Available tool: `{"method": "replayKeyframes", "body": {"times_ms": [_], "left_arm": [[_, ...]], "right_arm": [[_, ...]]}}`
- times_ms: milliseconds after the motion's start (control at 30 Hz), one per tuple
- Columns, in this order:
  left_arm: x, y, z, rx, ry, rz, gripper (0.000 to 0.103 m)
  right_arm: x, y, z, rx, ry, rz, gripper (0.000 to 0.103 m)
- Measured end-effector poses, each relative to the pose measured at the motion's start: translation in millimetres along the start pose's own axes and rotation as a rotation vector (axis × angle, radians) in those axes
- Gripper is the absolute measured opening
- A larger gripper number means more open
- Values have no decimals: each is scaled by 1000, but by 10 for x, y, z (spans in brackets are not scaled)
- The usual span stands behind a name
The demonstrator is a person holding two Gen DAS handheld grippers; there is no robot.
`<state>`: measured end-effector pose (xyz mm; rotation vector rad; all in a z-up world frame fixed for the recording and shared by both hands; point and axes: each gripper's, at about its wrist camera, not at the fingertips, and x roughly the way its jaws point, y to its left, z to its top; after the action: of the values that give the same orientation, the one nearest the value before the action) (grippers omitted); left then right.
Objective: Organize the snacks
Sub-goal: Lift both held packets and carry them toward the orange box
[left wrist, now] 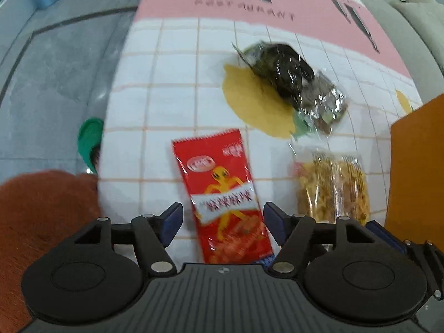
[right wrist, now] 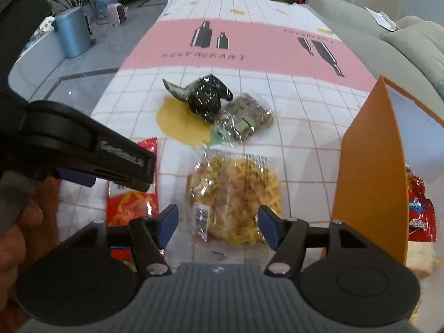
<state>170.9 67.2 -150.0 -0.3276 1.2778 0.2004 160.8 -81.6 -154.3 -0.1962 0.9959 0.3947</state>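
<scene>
1. The left gripper (left wrist: 223, 223) hangs over the table with its jaws spread wide, a red snack packet (left wrist: 227, 194) lying flat on the cloth between the blue pads (left wrist: 172, 222), which stand clear of it on both sides
2. The right gripper (right wrist: 217, 223) is likewise open, its pads apart on either side of a clear bag of yellow crisps (right wrist: 236, 197) that rests on the tablecloth; no pad presses on the bag
3. Seen from the right wrist, the left gripper (right wrist: 91, 152) reaches in from the left edge, above the red snack packet (right wrist: 133, 208), just beside the crisps
4. An orange box (right wrist: 369, 172) stands just right of the crisps, its near corner turned toward the camera; a red wrapper (right wrist: 420, 211) shows inside it
5. Further up the table, a dark glossy packet (right wrist: 205, 97) lies partly on a yellow patch of the print, touching a clear packet of brown pieces (right wrist: 247, 116) to its right
6. The tablecloth (right wrist: 138, 102) is a white grid with a pink band printed with bottles
7. Beyond the table: a blue-grey bin (right wrist: 73, 32) on the floor at left, a pale sofa (right wrist: 402, 44) at right
8. A rust-coloured sleeve (left wrist: 41, 208) fills the lower left of the left wrist view
</scene>
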Motion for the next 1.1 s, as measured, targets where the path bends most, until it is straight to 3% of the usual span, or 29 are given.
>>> {"method": "replayKeyframes", "body": {"times_ms": [200,300,567,633,700,1100], "left_arm": [[80,-107,-21,3,-7,59,87],[104,-175,-30,33,-6,74,88],[110,-266,-113,121,-44,110,89],[91,-251,-127,134,-57,107,83],[56,-224,-136,145,-68,104,68],[-69,48,-59,105,-51,-11,51]], "right_arm": [[79,-23,-9,24,7,-3,66],[140,0,11,10,1,-14,73],[249,2,-14,-33,-4,-55,79],[251,33,-25,-57,-6,-67,79],[246,62,-25,-79,-5,-78,78],[189,120,-47,-151,-42,-105,74]]}}
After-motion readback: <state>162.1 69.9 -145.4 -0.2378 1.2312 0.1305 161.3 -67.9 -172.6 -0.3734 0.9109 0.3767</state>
